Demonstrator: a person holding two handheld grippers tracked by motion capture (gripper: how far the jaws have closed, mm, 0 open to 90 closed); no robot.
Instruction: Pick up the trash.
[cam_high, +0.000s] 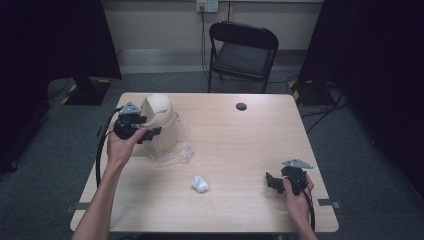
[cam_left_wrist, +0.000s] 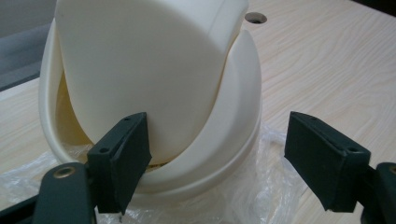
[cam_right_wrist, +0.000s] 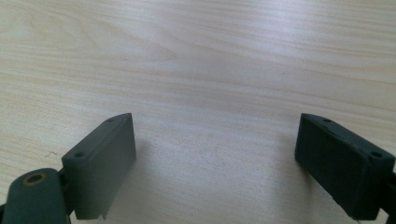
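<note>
High view: cream swing-lid bin (cam_high: 161, 120) stands far left on the desk (cam_high: 250, 140), its clear liner bag (cam_high: 176, 150) spilling out at the base; a crumpled white paper ball (cam_high: 200, 183) lies near centre. My left hand-held gripper (cam_high: 142, 131) is against the bin.

Left gripper view: jaws spread wide around the bin's lid (cam_left_wrist: 140, 65). I judge it light, rigid, slick; the rim is the safest hold.

Right gripper view: right hand-held gripper (cam_right_wrist: 215, 163) gaping over bare desk.

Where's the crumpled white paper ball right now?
In the high view, the paper ball lies on the table near its front middle, below the plastic-lined cream bin, left of the right claw.
</note>
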